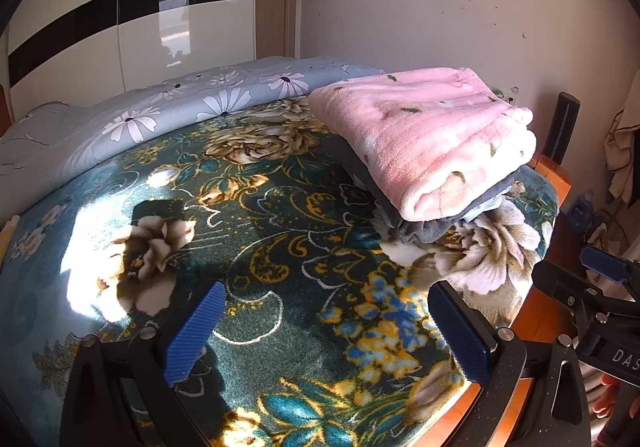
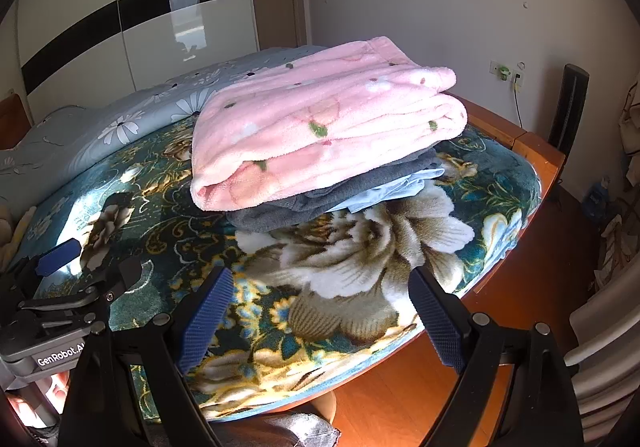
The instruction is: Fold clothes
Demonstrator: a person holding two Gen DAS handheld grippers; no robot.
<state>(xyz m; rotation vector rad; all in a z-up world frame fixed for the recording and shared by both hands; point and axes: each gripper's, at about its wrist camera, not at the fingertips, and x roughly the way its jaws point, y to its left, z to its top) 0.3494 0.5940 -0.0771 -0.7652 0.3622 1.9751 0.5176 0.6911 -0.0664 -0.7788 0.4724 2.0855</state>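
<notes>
On the bed, toward 1 o'clock in the left wrist view, sits a folded stack of clothes: pink fleece garment [image 1: 424,135] on top, a dark grey garment [image 1: 420,229] under it, and a pale blue garment [image 1: 486,205] showing as a thin edge between the layers at the stack's near right corner. In the right wrist view the same stack lies at 12 o'clock, pink fleece garment [image 2: 320,123] folded in several layers, dark grey garment [image 2: 280,213] and pale blue garment [image 2: 392,191] peeking out below it. Stack rests on the teal floral blanket [image 1: 248,215], near the bed's foot corner.

Left gripper [image 1: 332,331]: jaws wide apart, blue pads empty, above bare blanket at 6 o'clock, well apart from the stack. Right gripper [image 2: 320,321]: jaws wide apart, nothing between the pads, over the blanket's large pale flower near the bed edge.

Grey daisy-print duvet [image 1: 160,115] lies bunched at 10 o'clock, beyond the blanket. Wooden bed frame [image 2: 516,135] shows at 3 o'clock. Sunlight patch on the blanket at 9 o'clock, left view.
</notes>
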